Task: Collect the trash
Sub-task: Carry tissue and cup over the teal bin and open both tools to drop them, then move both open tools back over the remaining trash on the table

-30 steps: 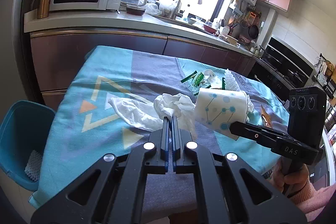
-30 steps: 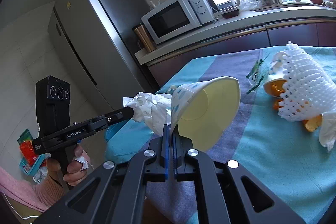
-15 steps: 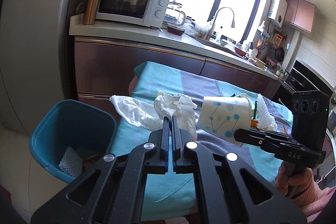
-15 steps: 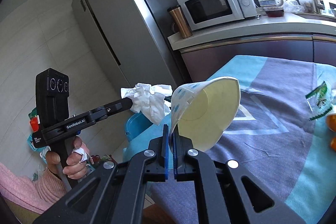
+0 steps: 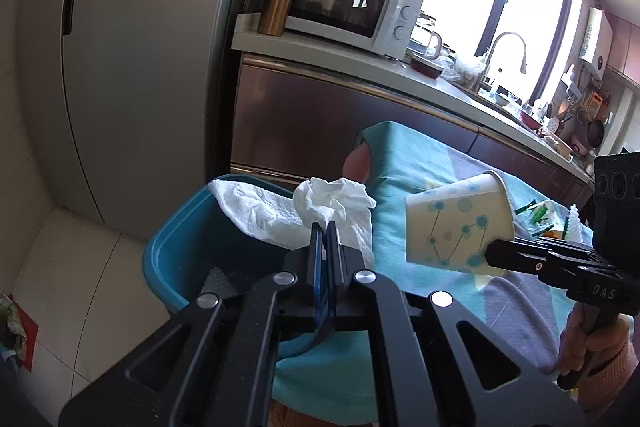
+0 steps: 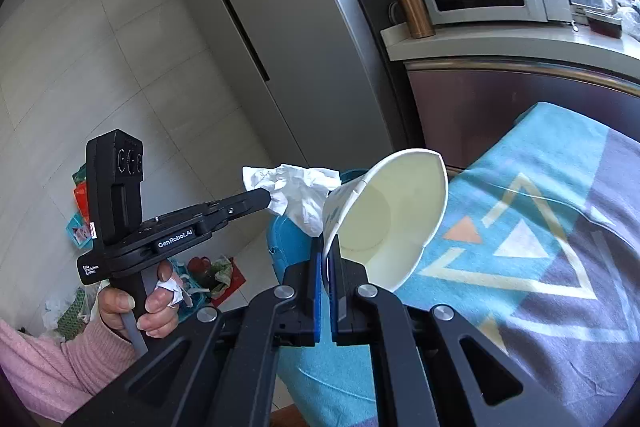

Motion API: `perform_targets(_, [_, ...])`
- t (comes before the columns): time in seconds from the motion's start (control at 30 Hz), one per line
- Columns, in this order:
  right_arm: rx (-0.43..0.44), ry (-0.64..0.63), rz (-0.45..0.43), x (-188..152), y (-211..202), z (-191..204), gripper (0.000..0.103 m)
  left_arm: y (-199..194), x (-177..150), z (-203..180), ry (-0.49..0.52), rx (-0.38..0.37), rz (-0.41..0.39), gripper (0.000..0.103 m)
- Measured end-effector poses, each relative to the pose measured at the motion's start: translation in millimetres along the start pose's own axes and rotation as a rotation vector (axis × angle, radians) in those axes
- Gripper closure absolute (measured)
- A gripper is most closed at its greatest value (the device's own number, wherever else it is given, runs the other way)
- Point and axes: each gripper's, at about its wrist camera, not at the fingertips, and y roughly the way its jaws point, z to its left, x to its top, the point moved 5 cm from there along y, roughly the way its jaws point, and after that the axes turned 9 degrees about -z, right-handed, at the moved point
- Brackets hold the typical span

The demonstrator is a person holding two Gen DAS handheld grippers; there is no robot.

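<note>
**Tissue** (image 5: 332, 205). Crumpled white paper, with a flatter sheet trailing to the left. Judged very light, soft and shapeless, likely to tear or slip if taken by a loose corner; best hold is on the bunched middle. Location: pinched at the tips of the left gripper (image 5: 325, 227), whose jaws are pressed together on it. The wad stands just beyond and above the tips, the loose sheet hanging out to the left over the bin (image 5: 176, 251), which sits directly below and ahead of this gripper.

**Cup** (image 6: 386, 223). Paper, pale inside, blue dot-and-line print outside. Judged light, thin-walled, easily crushed; rim already bent out of round. Best hold is the wall near the rim, as here. Location: clamped by its rim wall in the right gripper (image 6: 327, 247), jaws closed on the paper, mouth facing back toward the camera, body tilted up and right of the tips. It hangs over the edge of the cloth (image 6: 540, 227), beside the bin rather than clearly above it.
</note>
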Motion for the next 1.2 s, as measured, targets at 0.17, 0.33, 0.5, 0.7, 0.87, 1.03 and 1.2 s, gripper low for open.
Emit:
perform_targets(0.17, [0.001,-0.023,0.054,1.6,28.2,6.5,0.101,17.1,-9.6,24.5,-0.039,0.045,0.032,0.101])
perform_targets(0.33, [0.006,-0.021,0.101,3.7,55.0,7.2,0.101,35.8,-18.3,41.2,-0.051,0.087,0.064,0.1])
perform_targets(0.5, [-0.004,-0.019,0.146,0.6,80.1,6.6,0.101,58.1,-27.1,50.9,-0.062,0.112,0.109,0.1])
perform_targets(0.7, [-0.018,-0.02,0.198,-8.3,104.1,9.7,0.1,83.1,-39.5,58.7,-0.092,0.125,0.155,0.1])
perform_targets(0.87, [-0.045,0.001,0.222,-13.2,113.7,5.8,0.097,100.6,-49.0,63.0,-0.106,0.132,0.183,0.1])
perform_targets(1.03, [-0.051,0.003,0.2,-14.3,104.8,5.7,0.096,112.0,-58.1,64.0,-0.118,0.132,0.205,0.095])
perform_targets(1.2, [-0.049,0.013,0.175,-16.5,86.3,1.7,0.096,110.0,-57.5,55.9,-0.103,0.113,0.189,0.094])
